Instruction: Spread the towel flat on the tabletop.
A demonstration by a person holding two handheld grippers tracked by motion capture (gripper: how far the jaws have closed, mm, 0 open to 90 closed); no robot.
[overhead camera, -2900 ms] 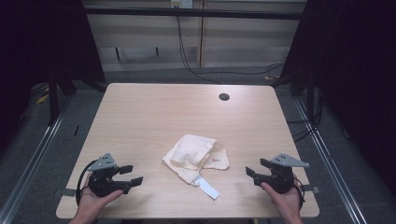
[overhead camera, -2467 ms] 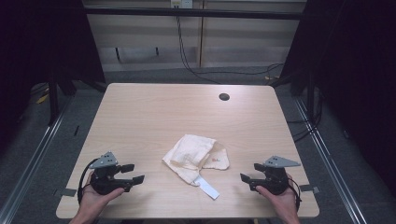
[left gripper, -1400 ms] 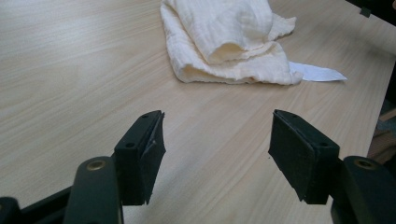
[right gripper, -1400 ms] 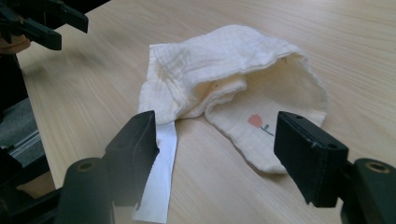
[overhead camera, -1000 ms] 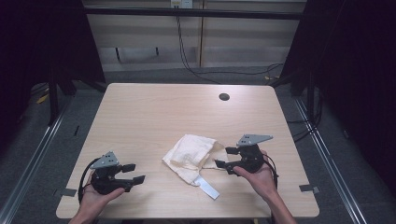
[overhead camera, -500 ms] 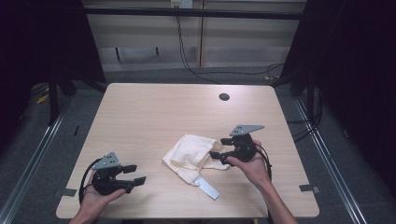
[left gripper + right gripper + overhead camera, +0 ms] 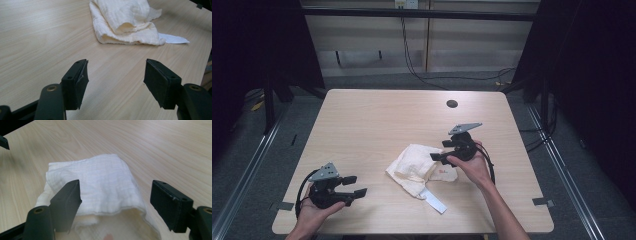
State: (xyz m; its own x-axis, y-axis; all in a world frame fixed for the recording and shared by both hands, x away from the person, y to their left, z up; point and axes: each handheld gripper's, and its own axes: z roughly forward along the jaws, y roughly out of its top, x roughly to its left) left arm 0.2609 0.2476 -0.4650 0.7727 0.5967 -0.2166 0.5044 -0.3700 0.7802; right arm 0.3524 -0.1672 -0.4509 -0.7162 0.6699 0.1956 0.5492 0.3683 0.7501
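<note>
A crumpled cream cloth lies on the wooden table, with a white label sticking out at its near side. My right gripper hovers over the cloth's right edge. Its jaws have just been opening and stand wide; the cloth lies below and ahead of the right gripper, not pinched. My left gripper rests near the front left, open and empty. From the left gripper the cloth and its label lie well ahead.
A dark round hole sits in the tabletop near the far edge. Small tape pieces mark the front corners. Cables trail from both grippers. Dark framing and floor surround the table.
The right hand has moved from the front right corner leftward and farther in, up to the cloth's right edge. The left hand has stayed put.
</note>
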